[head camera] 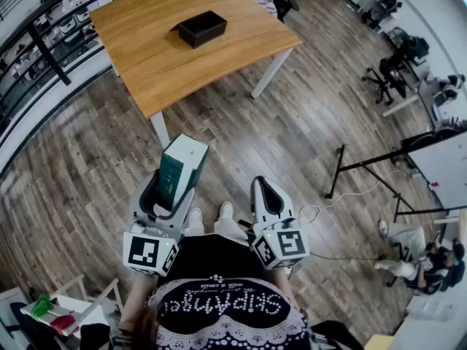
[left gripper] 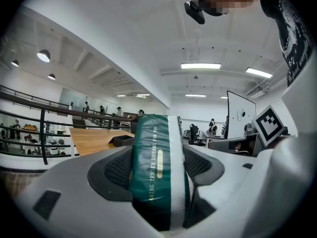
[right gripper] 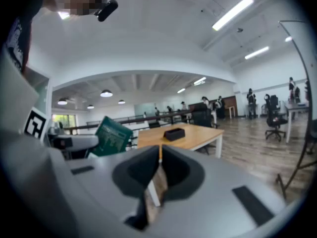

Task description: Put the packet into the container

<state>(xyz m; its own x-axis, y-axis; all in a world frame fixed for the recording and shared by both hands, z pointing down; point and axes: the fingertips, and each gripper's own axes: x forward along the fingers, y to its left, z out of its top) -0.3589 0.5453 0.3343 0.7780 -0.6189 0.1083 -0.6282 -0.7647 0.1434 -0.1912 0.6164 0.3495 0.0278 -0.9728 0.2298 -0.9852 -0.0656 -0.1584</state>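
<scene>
A green and white packet [head camera: 179, 172] stands upright between the jaws of my left gripper [head camera: 169, 189], which is shut on it. In the left gripper view the packet [left gripper: 157, 170] fills the gap, both pads pressed against its sides. My right gripper [head camera: 267, 195] hangs beside it with its jaws together and nothing held. The right gripper view shows the right gripper [right gripper: 158, 165] shut, with the packet [right gripper: 113, 137] off to the left. A black open container [head camera: 202, 28] sits on the wooden table [head camera: 146, 46] well ahead of both grippers, also seen small as the container [right gripper: 174, 133] in the right gripper view.
Wooden plank floor [head camera: 292, 130] lies between me and the table. A black railing [head camera: 36, 46] runs along the left. A black stand and whiteboard [head camera: 430, 159] are at the right, with office chairs [head camera: 394, 68] and seated people beyond. A small white rack [head camera: 69, 305] stands at lower left.
</scene>
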